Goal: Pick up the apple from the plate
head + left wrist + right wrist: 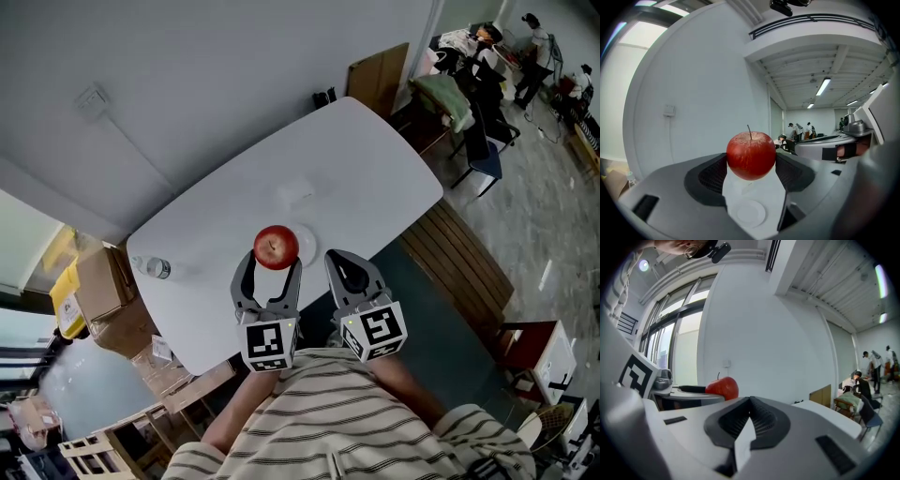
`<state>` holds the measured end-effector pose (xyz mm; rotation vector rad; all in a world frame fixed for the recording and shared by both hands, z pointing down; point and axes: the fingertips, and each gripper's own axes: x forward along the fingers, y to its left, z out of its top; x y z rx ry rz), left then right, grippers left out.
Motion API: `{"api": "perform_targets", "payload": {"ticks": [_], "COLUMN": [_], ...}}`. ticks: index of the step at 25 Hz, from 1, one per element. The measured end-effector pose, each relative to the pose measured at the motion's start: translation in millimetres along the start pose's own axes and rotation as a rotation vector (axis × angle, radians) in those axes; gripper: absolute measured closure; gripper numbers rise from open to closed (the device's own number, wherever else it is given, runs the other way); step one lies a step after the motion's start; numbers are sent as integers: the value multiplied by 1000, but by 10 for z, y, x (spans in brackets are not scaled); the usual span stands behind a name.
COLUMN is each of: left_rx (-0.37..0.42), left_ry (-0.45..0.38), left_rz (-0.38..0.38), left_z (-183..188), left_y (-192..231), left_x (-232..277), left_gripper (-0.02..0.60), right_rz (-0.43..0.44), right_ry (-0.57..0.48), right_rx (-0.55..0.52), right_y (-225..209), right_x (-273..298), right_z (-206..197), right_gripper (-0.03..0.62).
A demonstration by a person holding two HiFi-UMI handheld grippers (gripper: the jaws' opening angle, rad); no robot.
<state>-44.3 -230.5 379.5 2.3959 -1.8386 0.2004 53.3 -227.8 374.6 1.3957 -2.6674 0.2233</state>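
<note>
A red apple point(276, 247) with a short stem is held between the jaws of my left gripper point(269, 263), lifted above the white table point(356, 159). Seen along the left gripper's jaws, the apple point(751, 155) is squeezed between both dark pads, and the small white plate point(750, 213) lies bare on the table below it. That plate point(307, 235) shows just right of the apple from the head view. My right gripper point(345, 266) is beside the left one, shut with nothing in it. The apple point(723, 386) also shows at the left of the right gripper view.
A clear water bottle point(151, 267) lies near the table's left end. Cardboard boxes point(105, 298) stand on the floor to the left. A wooden bench point(464, 264) runs along the table's right side. People and chairs point(487, 56) are far off at the upper right.
</note>
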Motion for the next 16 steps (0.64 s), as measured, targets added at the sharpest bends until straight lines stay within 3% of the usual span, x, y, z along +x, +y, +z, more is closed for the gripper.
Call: {"api": "perform_targets", "payload": {"ticks": [16], "left_rx": [-17], "left_ry": [-25], "left_rz": [11], "left_z": [93], "left_y": [7], "left_x": [-117], "left_gripper": [250], "right_rz": [18], "right_ry": [-29], "right_rx": [-24], "right_y": [97], "right_x": [-73], "right_z": [107], "right_gripper": [582]}}
